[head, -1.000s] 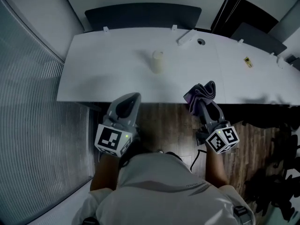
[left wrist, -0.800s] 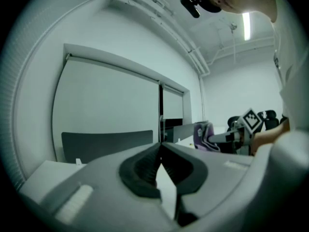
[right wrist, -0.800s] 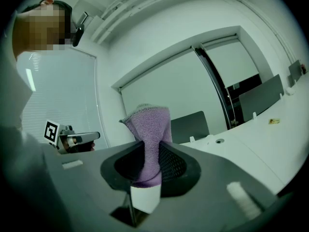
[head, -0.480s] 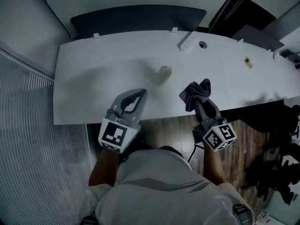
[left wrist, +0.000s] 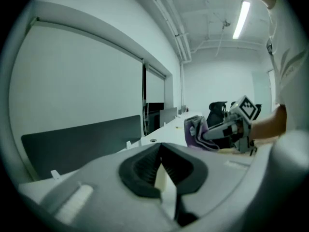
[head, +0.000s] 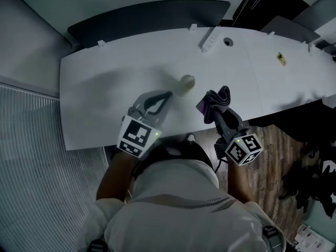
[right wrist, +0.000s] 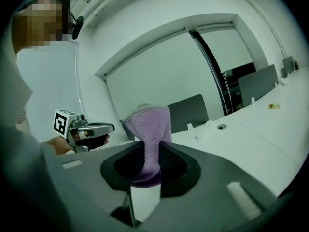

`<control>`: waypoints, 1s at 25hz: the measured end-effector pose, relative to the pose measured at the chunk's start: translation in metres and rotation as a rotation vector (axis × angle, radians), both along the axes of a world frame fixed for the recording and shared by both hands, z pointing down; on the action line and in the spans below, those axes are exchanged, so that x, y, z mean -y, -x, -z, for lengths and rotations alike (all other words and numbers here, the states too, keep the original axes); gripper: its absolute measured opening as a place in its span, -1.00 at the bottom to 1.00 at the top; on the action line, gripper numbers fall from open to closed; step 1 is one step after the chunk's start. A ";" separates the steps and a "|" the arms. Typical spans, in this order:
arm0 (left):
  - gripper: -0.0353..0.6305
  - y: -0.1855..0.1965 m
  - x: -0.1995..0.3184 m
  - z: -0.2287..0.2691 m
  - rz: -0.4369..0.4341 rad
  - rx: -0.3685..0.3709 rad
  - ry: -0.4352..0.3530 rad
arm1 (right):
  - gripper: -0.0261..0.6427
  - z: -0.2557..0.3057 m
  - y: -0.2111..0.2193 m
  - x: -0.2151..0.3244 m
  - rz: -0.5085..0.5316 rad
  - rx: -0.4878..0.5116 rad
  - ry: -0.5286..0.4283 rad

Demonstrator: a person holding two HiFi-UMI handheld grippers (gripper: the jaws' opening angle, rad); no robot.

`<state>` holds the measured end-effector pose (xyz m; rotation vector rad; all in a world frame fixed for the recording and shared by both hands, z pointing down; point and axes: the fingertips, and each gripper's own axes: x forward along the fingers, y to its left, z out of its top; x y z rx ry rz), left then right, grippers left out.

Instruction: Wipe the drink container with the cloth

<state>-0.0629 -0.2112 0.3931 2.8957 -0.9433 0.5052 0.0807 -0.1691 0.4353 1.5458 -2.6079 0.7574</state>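
Head view: L gripper jaws pressed together, nothing btwn. R gripper pinching purple cloth. Both over near edge of white table. Drink container stands just beyond L tips, beside cloth.

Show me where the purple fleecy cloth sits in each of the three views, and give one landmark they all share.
Head view: the purple fleecy cloth is right of centre.
Left gripper view: it is right of centre, beyond the jaws.
Right gripper view: it is at the centre, standing up between the jaws.
Shared landmark: the round cable hole in the white table.
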 end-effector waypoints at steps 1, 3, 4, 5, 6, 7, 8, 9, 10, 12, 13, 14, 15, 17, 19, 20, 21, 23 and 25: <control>-0.88 -0.005 0.004 -0.003 0.006 0.016 0.002 | -0.66 -0.005 0.000 0.001 0.019 0.010 0.011; -0.84 -0.015 0.012 -0.008 0.019 0.038 0.014 | -0.66 -0.015 -0.001 0.004 0.064 0.025 0.029; -0.79 -0.021 0.016 -0.010 0.022 0.046 0.024 | -0.66 -0.019 -0.001 0.005 0.091 0.030 0.038; -0.78 -0.028 0.020 -0.013 0.021 0.055 0.034 | -0.66 -0.023 -0.001 0.007 0.122 0.034 0.045; -0.78 -0.034 0.024 -0.016 0.018 0.066 0.043 | -0.66 -0.026 0.000 0.008 0.157 0.035 0.054; -0.77 -0.041 0.028 -0.019 0.012 0.082 0.056 | -0.66 -0.030 0.003 0.009 0.195 0.032 0.064; -0.75 -0.047 0.031 -0.024 0.003 0.101 0.072 | -0.66 -0.035 0.006 0.010 0.235 0.029 0.079; -0.69 -0.053 0.034 -0.030 -0.008 0.122 0.091 | -0.66 -0.040 0.010 0.009 0.275 0.026 0.097; -0.63 -0.058 0.038 -0.037 -0.015 0.142 0.109 | -0.66 -0.047 0.014 0.008 0.313 0.026 0.119; -0.54 -0.066 0.047 -0.052 -0.019 0.178 0.137 | -0.66 -0.060 0.021 0.004 0.376 0.029 0.168; -0.51 -0.069 0.051 -0.059 -0.019 0.189 0.150 | -0.66 -0.067 0.025 0.003 0.403 0.030 0.193; -0.47 -0.071 0.056 -0.065 -0.022 0.196 0.163 | -0.66 -0.073 0.029 0.001 0.428 0.030 0.215; -0.47 -0.074 0.061 -0.071 -0.026 0.203 0.176 | -0.66 -0.079 0.034 0.000 0.453 0.027 0.234; -0.47 -0.078 0.068 -0.082 -0.041 0.225 0.198 | -0.66 -0.090 0.044 -0.003 0.502 0.019 0.264; -0.47 -0.081 0.070 -0.094 -0.065 0.257 0.221 | -0.66 -0.101 0.055 -0.007 0.547 0.018 0.293; -0.47 -0.082 0.070 -0.098 -0.074 0.269 0.229 | -0.66 -0.105 0.061 -0.008 0.568 0.020 0.307; -0.47 -0.082 0.071 -0.101 -0.077 0.276 0.234 | -0.66 -0.109 0.067 -0.010 0.587 0.024 0.318; -0.47 -0.082 0.071 -0.106 -0.079 0.286 0.242 | -0.66 -0.114 0.081 -0.009 0.623 0.033 0.334; -0.50 -0.082 0.070 -0.112 -0.088 0.304 0.246 | -0.66 -0.118 0.094 -0.006 0.643 0.052 0.351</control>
